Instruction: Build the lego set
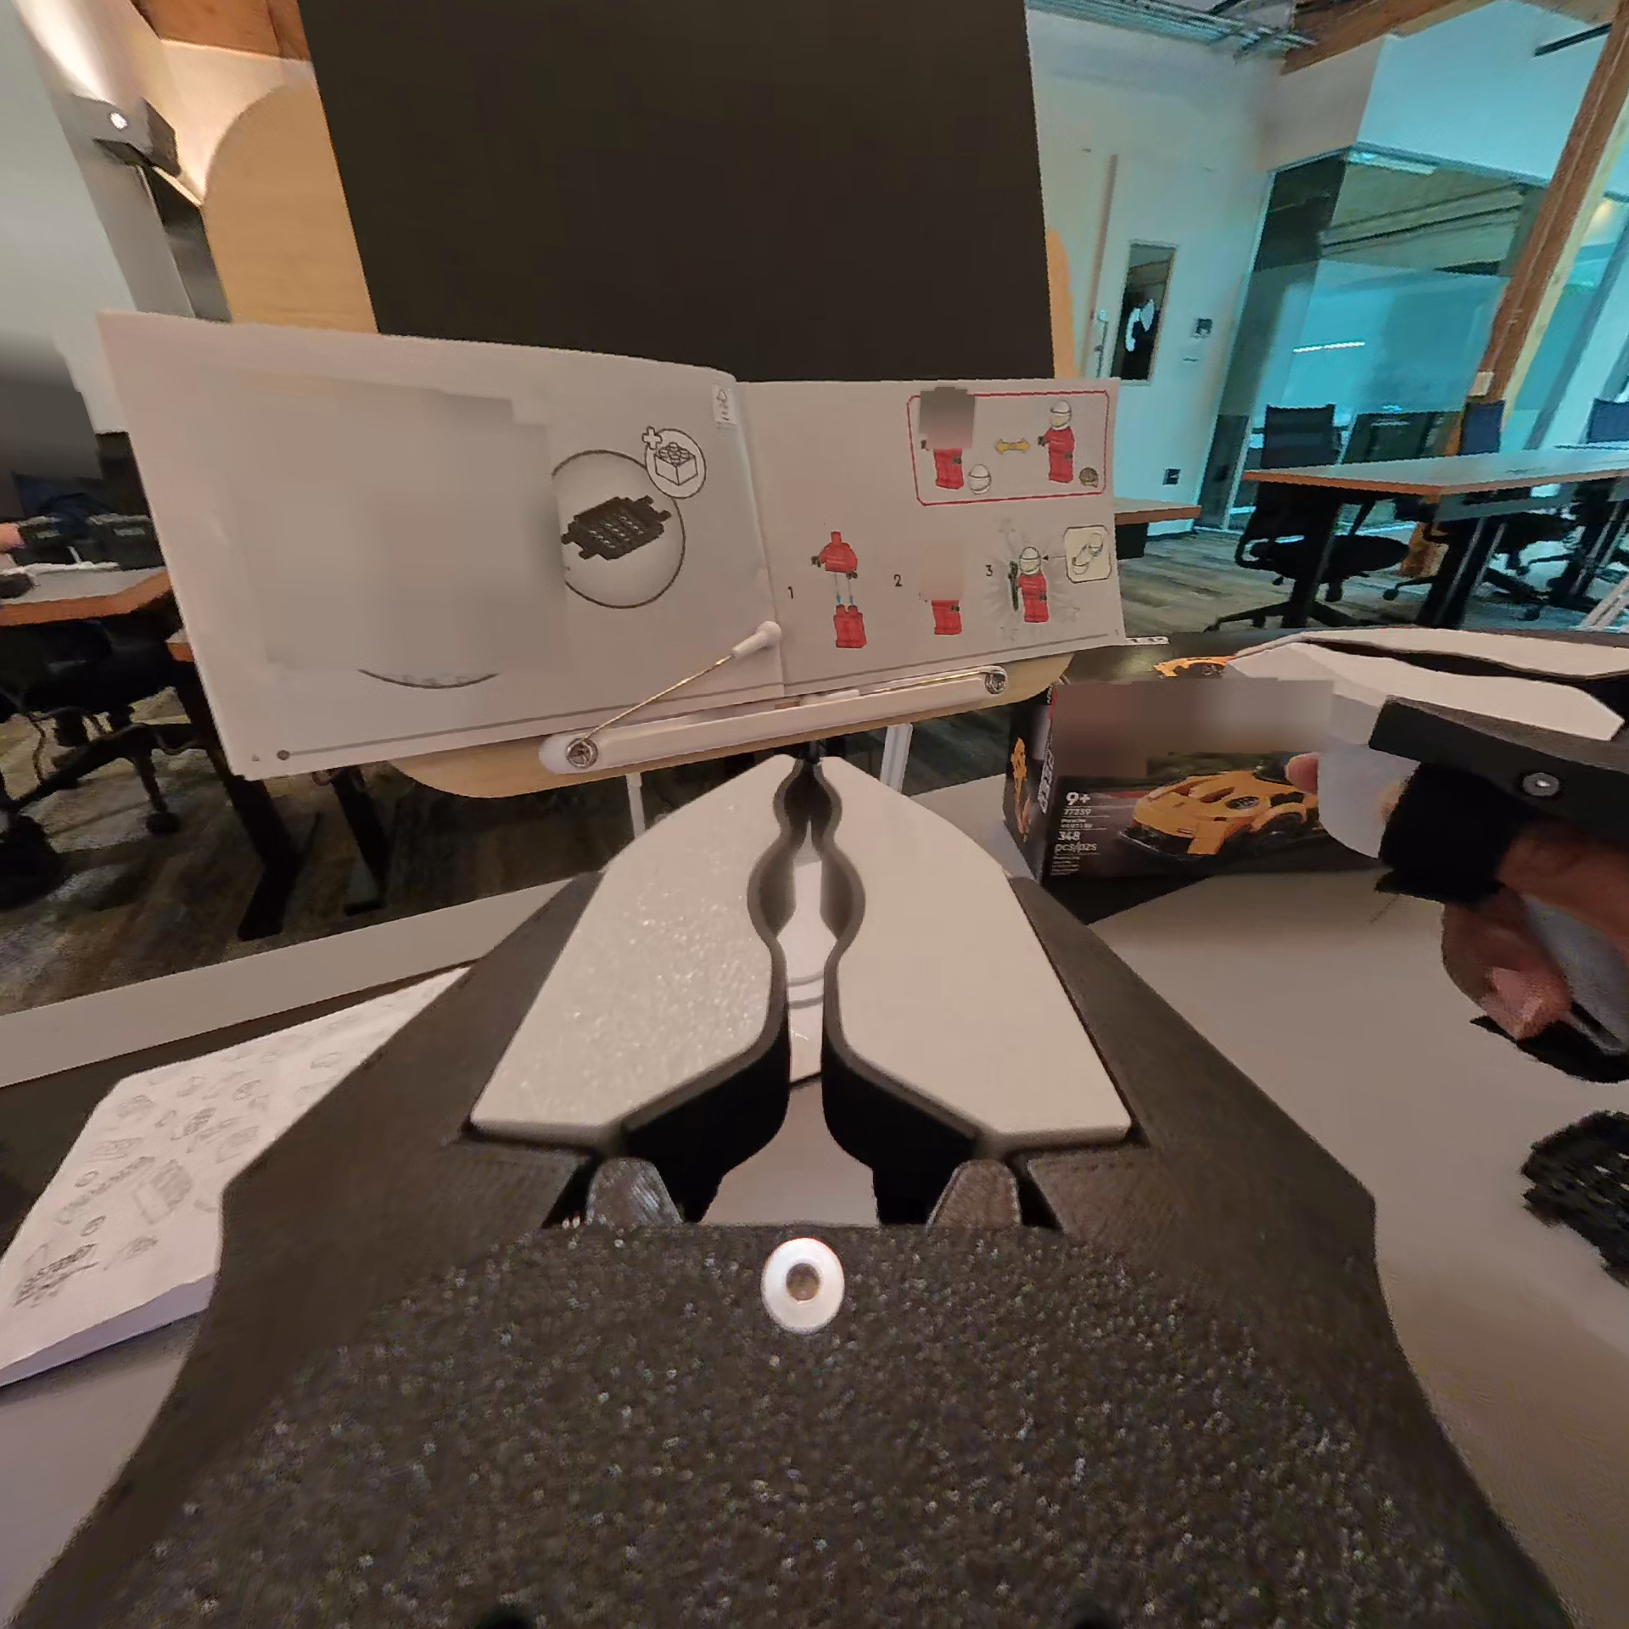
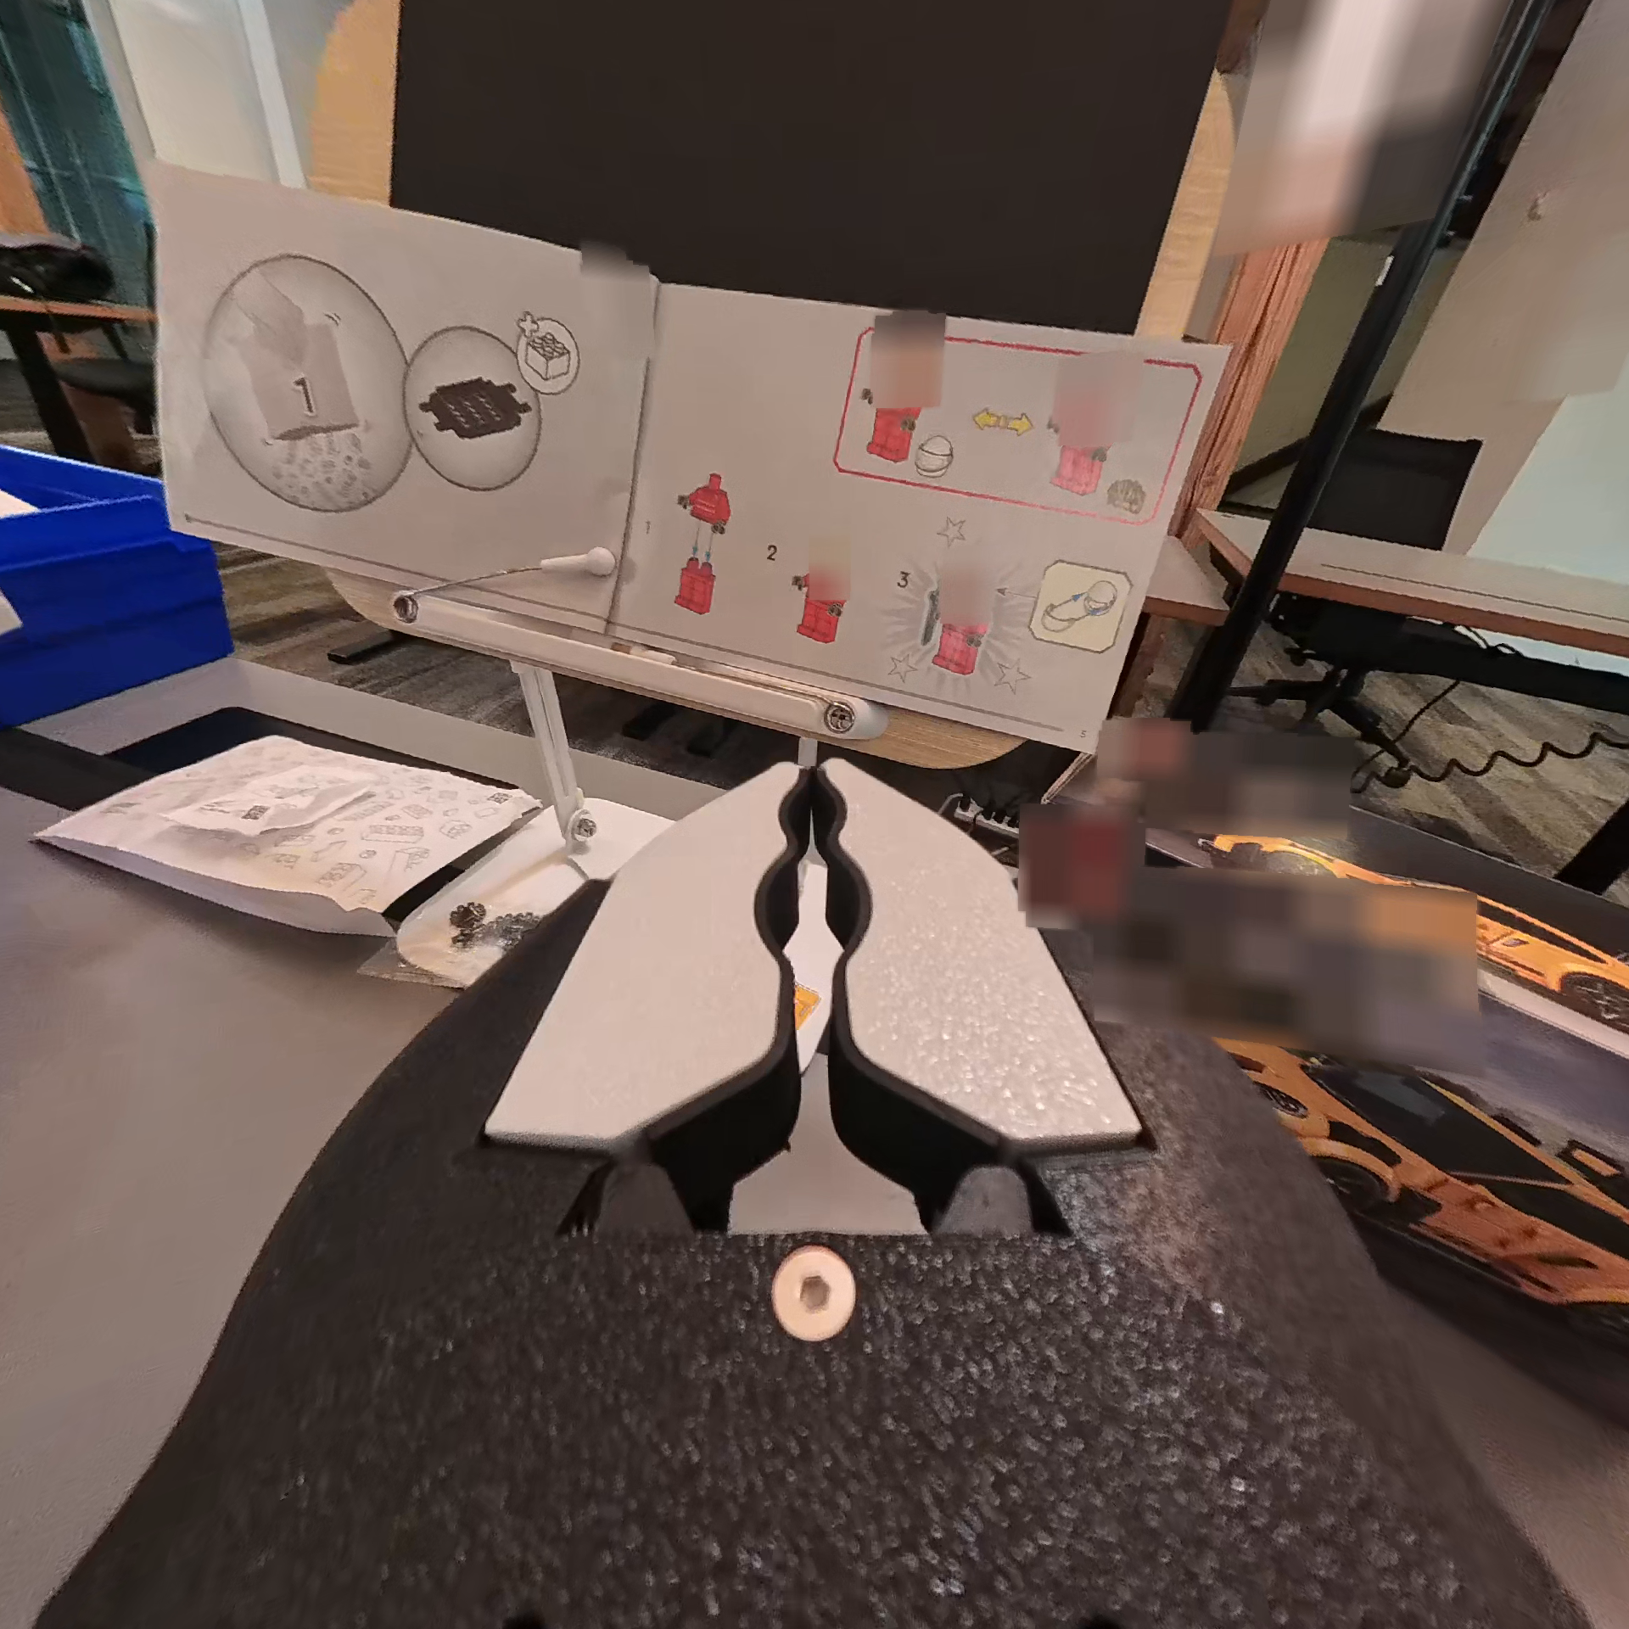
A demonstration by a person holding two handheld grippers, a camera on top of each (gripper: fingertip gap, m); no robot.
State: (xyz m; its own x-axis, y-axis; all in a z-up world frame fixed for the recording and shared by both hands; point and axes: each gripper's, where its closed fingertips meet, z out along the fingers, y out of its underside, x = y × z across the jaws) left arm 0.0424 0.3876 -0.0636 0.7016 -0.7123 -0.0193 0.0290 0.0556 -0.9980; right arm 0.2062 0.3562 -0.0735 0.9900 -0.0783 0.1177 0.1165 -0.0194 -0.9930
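Left gripper (image 1: 808, 776): fingers clenched tip to tip, nothing between them, raised above the surface (image 1: 1234, 970)
Right gripper (image 2: 811, 776): fingers clenched, holding nothing
Instruction booklet (image 2: 881, 494): open on a stand (image 2: 564, 776) ahead of both grippers
Lego box (image 1: 1172, 793): on the surface, right of the stand
Paper bag (image 2: 282, 829): flat, left of the stand
Black piece (image 1: 1578, 1181): far right; possibly the chassis, blurred
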